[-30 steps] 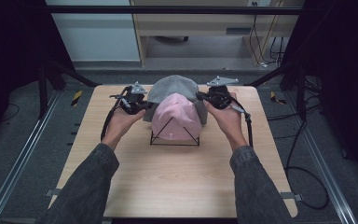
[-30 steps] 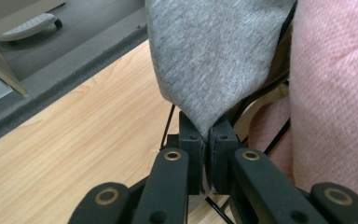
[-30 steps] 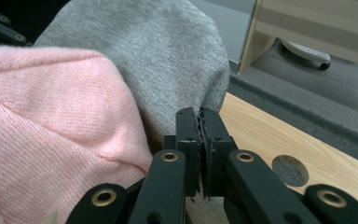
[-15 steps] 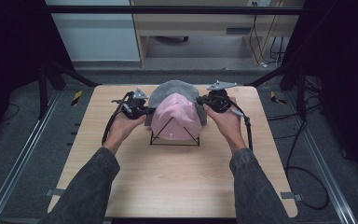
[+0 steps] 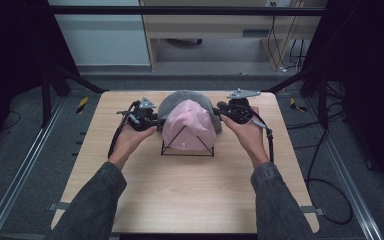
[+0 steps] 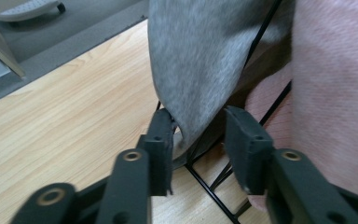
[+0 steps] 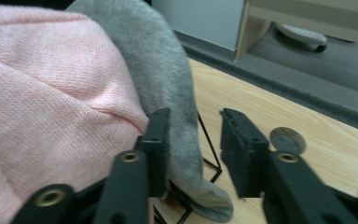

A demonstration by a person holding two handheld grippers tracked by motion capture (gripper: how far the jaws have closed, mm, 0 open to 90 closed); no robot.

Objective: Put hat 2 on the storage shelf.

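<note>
Both grippers, left gripper (image 5: 156,120) and right gripper (image 5: 219,111), have just been opening off the grey hat (image 6: 200,70) at centre frame, jaws apart, so back straight out without dragging its hem off the wire stand (image 5: 187,150).

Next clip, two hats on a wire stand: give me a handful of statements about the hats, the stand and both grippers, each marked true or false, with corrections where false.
1. The pink hat sits in front of the grey hat on the black wire stand. True.
2. The left gripper is clamped tight on the grey hat's edge. False: its jaws have just been opening, and the edge hangs loose in the gap between them.
3. The right gripper has its jaws apart beside the grey hat. True.
4. The stand lies toppled on the wooden table. False: it stands upright under the hats.
5. Both hats are pink. False: the rear one is grey.
</note>
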